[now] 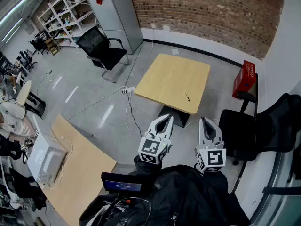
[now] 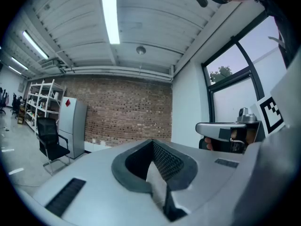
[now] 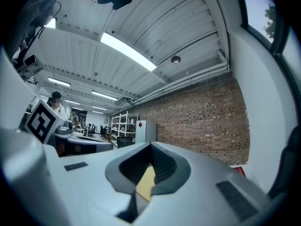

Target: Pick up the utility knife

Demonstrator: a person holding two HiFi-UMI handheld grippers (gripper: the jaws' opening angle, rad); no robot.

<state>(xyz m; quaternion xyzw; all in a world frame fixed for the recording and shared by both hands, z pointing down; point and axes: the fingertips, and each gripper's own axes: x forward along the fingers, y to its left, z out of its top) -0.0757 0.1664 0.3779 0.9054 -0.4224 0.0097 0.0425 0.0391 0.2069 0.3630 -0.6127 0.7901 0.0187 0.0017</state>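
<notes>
Right gripper (image 3: 149,147): jaw tips together, nothing held. Through the gap lower between the dark pads, a patch of tan tabletop (image 3: 146,185) shows.

Behind: brick wall (image 3: 202,121) across the back, white shelving (image 3: 123,124) at its left end, grey cabinet (image 3: 145,131) with a red mark beside the shelving, black chair (image 3: 123,141) in front. Red crate (image 3: 239,171) low at right, mostly hidden by the jaw.

Overhead: ribbed ceiling, strip light (image 3: 128,51) lit.

Far left: square-marker cube (image 3: 40,121), close. A person (image 3: 57,105) stands beyond it.

The person wears a black jacket (image 1: 188,199); the pale grey left gripper (image 1: 163,122) and right gripper (image 1: 207,125) have black ribbed jaw linings and black-and-white marker cubes (image 1: 154,149).
</notes>
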